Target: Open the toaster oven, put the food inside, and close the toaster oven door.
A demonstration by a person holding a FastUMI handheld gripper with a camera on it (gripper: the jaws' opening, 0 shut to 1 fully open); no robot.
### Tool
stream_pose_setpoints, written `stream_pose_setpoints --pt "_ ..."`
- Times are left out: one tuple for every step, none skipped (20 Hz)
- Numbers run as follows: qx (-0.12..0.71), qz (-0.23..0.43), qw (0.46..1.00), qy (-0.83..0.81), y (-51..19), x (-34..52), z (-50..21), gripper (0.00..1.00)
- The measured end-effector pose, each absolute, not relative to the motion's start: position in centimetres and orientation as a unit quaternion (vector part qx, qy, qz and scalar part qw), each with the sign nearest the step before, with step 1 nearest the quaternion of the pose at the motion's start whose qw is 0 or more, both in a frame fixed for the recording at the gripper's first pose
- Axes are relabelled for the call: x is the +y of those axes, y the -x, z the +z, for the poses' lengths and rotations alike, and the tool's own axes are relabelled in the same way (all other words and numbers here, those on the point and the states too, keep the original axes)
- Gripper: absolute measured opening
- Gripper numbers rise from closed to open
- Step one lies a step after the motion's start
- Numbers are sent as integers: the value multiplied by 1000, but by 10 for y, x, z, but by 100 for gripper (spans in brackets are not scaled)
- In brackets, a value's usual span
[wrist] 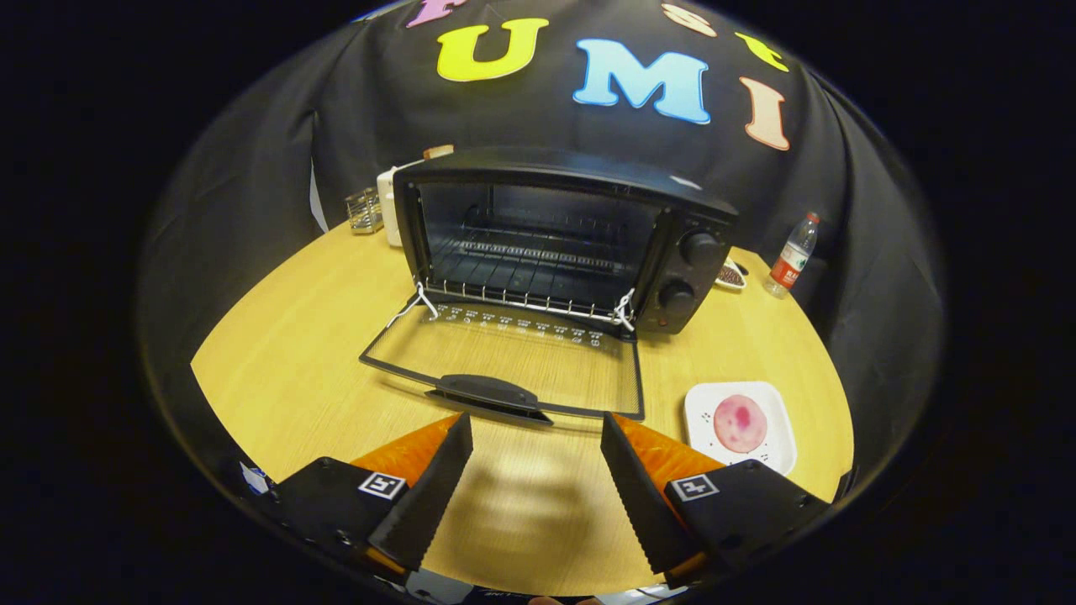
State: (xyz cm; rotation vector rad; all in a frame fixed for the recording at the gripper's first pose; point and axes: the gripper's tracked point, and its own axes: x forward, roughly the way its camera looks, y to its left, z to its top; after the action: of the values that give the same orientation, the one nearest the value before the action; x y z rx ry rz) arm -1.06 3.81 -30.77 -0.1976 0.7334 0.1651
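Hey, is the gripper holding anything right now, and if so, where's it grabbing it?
Nothing is held. The gripper is open, with only bare table between its fingers, just short of the open oven door's handle.

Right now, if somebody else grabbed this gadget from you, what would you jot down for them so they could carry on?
Gripper: open, holding nothing, fingers just short of the door handle.
Oven: on the table, door folded flat down, rack inside bare.
Food: a pink round piece on the white plate, beside the right finger, to the right of the door.
Done: door opened.
Left: pick up the food, put it on the rack, shut the door.
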Motion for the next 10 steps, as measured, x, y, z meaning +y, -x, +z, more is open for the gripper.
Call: stream_pose_setpoints --pt "352 81 927 101 13 29 -303 99" --pt "349 80 928 100 15 19 -295 99" --pt "344 75 931 97 17 6 -288 99" --pt "339 67 934 95 18 -7 -279 99" --pt "336 61 935 92 18 -20 -272 98" --pt "331 56 938 89 17 -33 -264 98" --pt "325 50 940 87 14 -45 -256 99" --pt "319 44 943 83 11 -59 -248 99" --pt "315 38 945 77 8 -71 -242 98" --pt "313 34 946 69 6 -84 -238 98"
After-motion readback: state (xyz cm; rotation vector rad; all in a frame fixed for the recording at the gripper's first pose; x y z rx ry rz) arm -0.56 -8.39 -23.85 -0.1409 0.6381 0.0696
